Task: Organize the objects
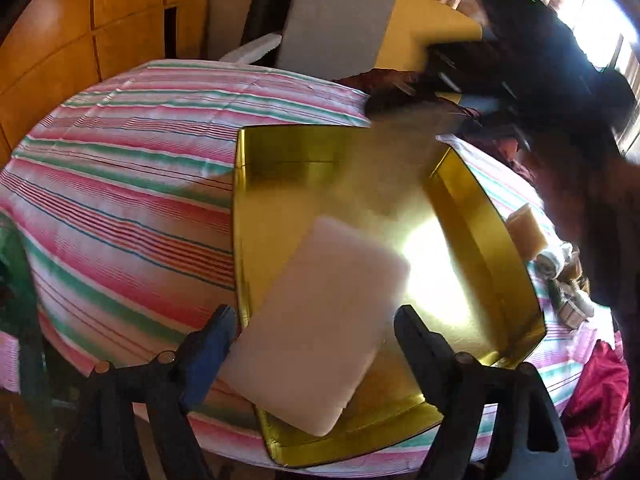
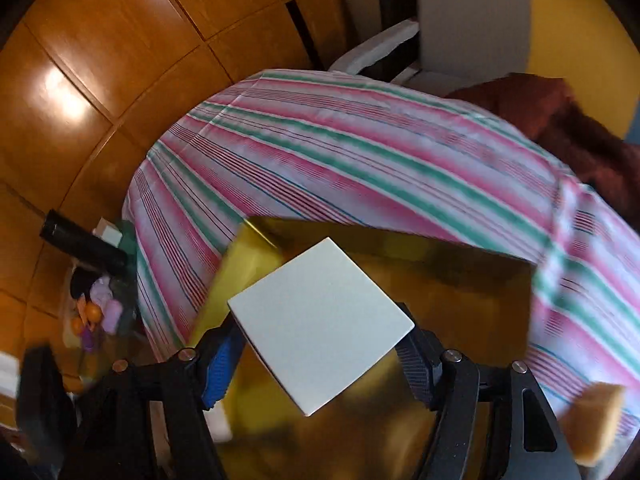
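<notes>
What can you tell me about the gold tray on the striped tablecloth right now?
The gold tray is a shallow rectangular tray with clipped corners, a low upright rim and a shiny, mirror-like floor showing a bright glare patch. It sits flat on the striped tablecloth. A pale pinkish-white block is partly inside it, tilted, with one end jutting over the near-left rim between the open fingers of the left gripper. In the right wrist view, a white square box held by the right gripper is above the tray.

My left black plastic two-finger gripper has blue pads at 9 o'clock; my right black plastic two-finger gripper shows ribbed blue pads and silver screws.
</notes>
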Motion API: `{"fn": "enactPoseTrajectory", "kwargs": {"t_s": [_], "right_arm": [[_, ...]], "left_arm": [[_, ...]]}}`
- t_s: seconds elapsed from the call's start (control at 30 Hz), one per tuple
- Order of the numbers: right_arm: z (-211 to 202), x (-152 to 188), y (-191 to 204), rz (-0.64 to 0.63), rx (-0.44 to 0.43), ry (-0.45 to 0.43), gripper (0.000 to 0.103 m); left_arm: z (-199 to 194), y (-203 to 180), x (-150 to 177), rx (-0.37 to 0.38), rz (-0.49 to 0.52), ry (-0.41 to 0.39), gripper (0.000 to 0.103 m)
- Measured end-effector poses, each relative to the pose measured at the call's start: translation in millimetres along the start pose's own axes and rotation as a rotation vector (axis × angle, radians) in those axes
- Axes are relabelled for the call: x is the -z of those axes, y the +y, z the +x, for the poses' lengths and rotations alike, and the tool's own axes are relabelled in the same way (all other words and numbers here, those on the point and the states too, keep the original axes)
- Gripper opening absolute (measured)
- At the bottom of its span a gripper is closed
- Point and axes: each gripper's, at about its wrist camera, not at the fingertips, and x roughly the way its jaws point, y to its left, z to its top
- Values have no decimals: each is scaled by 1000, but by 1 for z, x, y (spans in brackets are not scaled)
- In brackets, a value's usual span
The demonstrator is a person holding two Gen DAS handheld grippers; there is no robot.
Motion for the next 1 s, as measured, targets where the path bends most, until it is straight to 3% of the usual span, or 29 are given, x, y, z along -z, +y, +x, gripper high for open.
{"fn": "enactPoseTrajectory", "kwargs": {"t_s": [0.1, 0.27, 0.7, 1.0], "right_arm": [[2, -7, 13, 50, -59, -25, 90], [-19, 12, 18, 35, -35, -79, 91], [-61, 127, 25, -89, 216, -192, 97], [-77, 167, 30, -93, 329, -286, 98]], "left_arm": [[-6, 3, 4, 4, -7, -21, 83], [-14, 5, 6, -40, -14, -65, 83], [-34, 1, 11, -145, -65, -137, 82], [-55, -5, 20, -254, -79, -207, 80]]}}
